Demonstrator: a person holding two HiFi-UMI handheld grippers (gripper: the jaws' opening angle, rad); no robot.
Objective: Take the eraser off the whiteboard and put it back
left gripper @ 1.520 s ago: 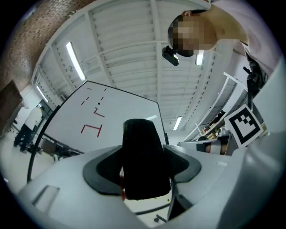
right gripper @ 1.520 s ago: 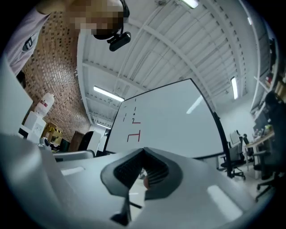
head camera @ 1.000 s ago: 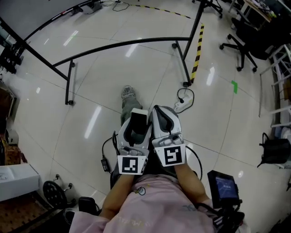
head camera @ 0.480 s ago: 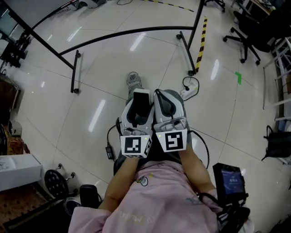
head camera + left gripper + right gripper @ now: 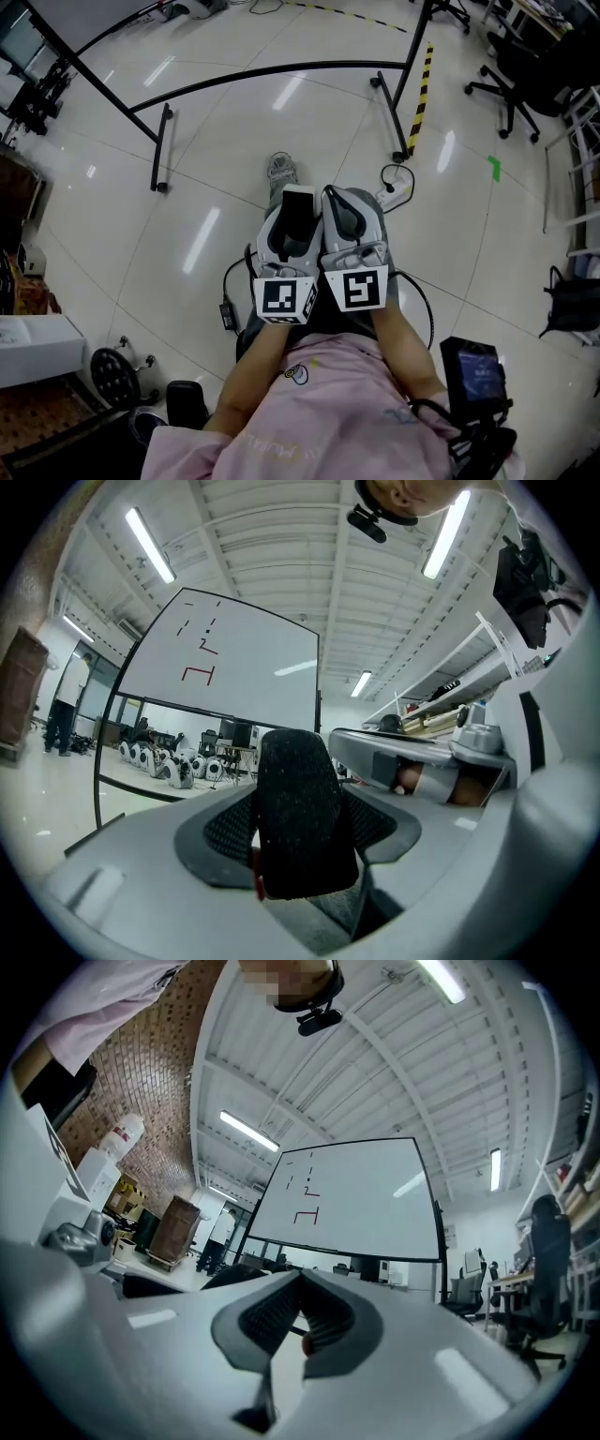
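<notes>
My left gripper [image 5: 290, 228] is shut on the eraser [image 5: 298, 208], which shows a white back in the head view. The eraser's black felt face [image 5: 298, 827] fills the gap between the jaws in the left gripper view. Pressed against its right side is my right gripper [image 5: 349, 214], shut with nothing between its jaws [image 5: 298, 1314]. Both are held close in front of the person's chest, pointing forward. The whiteboard [image 5: 234, 667] stands some way ahead on its black frame, with a few red and black marks; the right gripper view shows the whiteboard [image 5: 356, 1199] too.
The whiteboard stand's black curved base bar [image 5: 272, 73] crosses the tiled floor ahead. A white power strip [image 5: 394, 195] with cable lies just right of the grippers. Yellow-black floor tape [image 5: 419, 94], office chairs [image 5: 511, 70] at right, a screen device [image 5: 476, 370] near the right elbow.
The head view has shifted a little, so the stand base and floor sit lower and further right. Both grippers stay together, and the eraser stays in the left one.
</notes>
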